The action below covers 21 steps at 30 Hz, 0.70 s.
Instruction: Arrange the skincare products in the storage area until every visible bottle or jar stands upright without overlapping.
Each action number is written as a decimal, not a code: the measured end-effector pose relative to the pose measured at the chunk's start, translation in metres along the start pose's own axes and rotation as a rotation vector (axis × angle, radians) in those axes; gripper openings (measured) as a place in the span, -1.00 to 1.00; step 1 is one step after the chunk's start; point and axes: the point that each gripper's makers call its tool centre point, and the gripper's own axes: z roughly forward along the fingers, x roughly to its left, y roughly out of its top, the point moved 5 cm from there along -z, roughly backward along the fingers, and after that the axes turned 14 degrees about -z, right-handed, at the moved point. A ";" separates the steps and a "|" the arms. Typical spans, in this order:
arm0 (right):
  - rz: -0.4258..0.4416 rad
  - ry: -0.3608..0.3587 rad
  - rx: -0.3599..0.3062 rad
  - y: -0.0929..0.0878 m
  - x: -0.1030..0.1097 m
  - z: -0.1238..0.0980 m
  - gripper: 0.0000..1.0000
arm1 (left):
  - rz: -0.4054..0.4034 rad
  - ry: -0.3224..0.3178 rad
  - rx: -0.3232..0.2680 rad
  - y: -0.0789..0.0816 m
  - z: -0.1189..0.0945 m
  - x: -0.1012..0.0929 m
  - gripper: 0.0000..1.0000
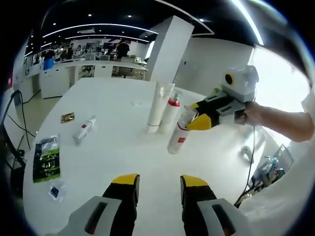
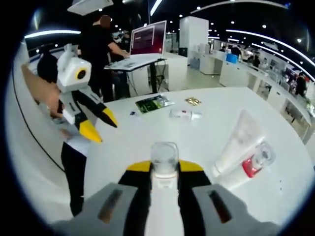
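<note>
Right gripper (image 2: 165, 169) jaws tight around clear-capped bottle (image 2: 164, 196).

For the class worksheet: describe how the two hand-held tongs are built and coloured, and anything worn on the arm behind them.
The left tongs have two broad grey arms with dark slots, black inner faces and yellow tips. The right tongs match: grey body, black jaws, yellow pointed tips, topped by a white camera box with a yellow-ringed lens. A dark cable hangs below them. The forearm is bare, with a white sleeve edge near the shoulder.
</note>
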 end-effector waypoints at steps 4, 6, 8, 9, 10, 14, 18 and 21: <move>0.002 0.000 0.007 -0.002 -0.001 0.002 -0.62 | 0.005 0.004 0.006 0.000 0.000 0.001 -0.31; -0.001 0.001 0.010 -0.003 -0.002 0.003 -0.62 | -0.001 0.008 -0.001 0.002 -0.001 0.001 -0.31; 0.000 0.002 0.010 -0.003 -0.002 0.004 -0.62 | -0.002 0.008 -0.006 0.003 -0.001 0.000 -0.31; 0.001 0.004 0.009 -0.004 -0.002 0.005 -0.62 | -0.003 0.011 -0.008 0.002 -0.002 0.000 -0.31; -0.001 0.003 0.012 -0.005 -0.002 0.006 -0.62 | -0.004 0.015 -0.007 0.001 -0.002 -0.001 -0.31; -0.006 0.017 0.021 -0.008 -0.002 0.012 -0.62 | -0.013 0.028 -0.001 -0.003 0.000 0.005 -0.31; -0.025 0.028 0.036 -0.009 -0.003 0.015 -0.62 | -0.026 0.043 -0.007 -0.003 0.001 0.009 -0.31; -0.028 0.029 0.041 -0.009 -0.007 0.017 -0.62 | -0.028 0.041 -0.016 0.000 0.003 0.008 -0.31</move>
